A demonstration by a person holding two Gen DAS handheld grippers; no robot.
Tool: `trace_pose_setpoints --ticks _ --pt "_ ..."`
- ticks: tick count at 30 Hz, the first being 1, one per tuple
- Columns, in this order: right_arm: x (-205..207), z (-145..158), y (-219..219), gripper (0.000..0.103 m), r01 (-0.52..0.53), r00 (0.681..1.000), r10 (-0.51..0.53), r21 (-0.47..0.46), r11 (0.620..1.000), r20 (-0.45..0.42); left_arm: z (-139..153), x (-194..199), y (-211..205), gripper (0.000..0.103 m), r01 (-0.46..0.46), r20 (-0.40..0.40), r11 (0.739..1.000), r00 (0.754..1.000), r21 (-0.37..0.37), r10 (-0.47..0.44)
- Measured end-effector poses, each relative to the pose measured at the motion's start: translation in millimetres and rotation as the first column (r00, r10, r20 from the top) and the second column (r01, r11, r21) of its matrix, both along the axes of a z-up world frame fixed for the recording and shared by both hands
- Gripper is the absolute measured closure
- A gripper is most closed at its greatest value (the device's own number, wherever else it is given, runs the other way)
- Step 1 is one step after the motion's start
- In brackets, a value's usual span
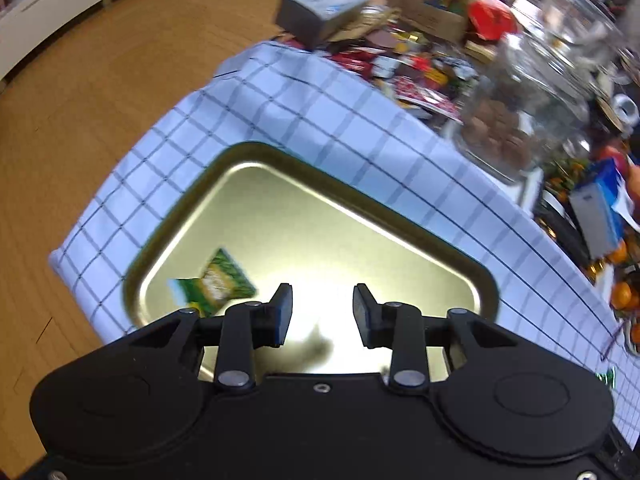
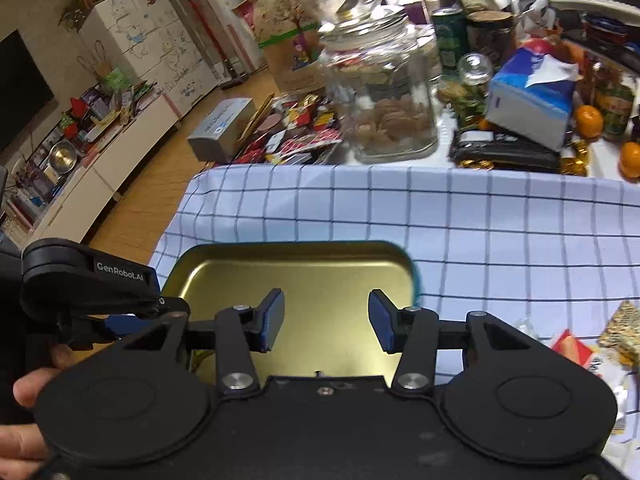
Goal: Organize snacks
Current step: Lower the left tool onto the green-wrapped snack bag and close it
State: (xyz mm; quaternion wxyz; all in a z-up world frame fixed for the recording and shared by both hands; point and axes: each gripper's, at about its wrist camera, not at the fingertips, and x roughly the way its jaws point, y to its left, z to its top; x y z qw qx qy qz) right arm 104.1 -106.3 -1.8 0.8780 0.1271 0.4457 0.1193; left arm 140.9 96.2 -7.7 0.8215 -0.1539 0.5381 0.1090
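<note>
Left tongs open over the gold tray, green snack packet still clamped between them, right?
Not quite. The left tongs are open over the gold tray, but nothing is between them: the green snack packet lies loose on the tray floor, off to their side. The left wrist view shows it.

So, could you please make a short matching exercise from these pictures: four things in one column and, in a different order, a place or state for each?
Things:
1. green snack packet
2. glass jar
3. tissue box
4. left gripper

Places or states:
a. stands beyond the checked cloth, brown snacks inside
b. open and empty above the tin tray
c. lies in the gold tray
d. blue, with white tissue sticking out, next to an orange

Pairs: 1-c, 2-a, 3-d, 4-b
</note>
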Motion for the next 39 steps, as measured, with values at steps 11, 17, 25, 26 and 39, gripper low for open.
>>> trace_pose_setpoints --ticks 11,17,25,26,39 --pt "-2 1 -129 0.053 0.335 0.937 -0.341 -0.075 0.939 -0.073 0 -5 -119 0.059 0.32 0.009 0.947 0.947 -0.006 -0.32" --pt "-17 -4 -195 0.053 0.491 0.853 -0.501 -0.096 0.866 -0.148 -10 -12 -163 0.059 0.432 -0.022 0.902 0.901 -0.003 -0.432" --pt "-30 -23 -231 0.053 0.543 0.794 -0.562 -0.146 0.827 -0.233 -23 -18 -197 0.059 0.505 -0.064 0.863 0.861 0.001 -0.504" --pt "-31 -25 -233 0.053 0.546 0.788 -0.566 -0.149 0.824 -0.242 -23 -17 -199 0.059 0.507 -0.067 0.862 0.86 -0.005 -0.507" --pt "-33 -61 -246 0.053 0.602 0.692 -0.569 -0.08 0.795 -0.444 -29 -6 -198 0.059 0.482 -0.099 0.874 0.868 -0.065 -0.486"
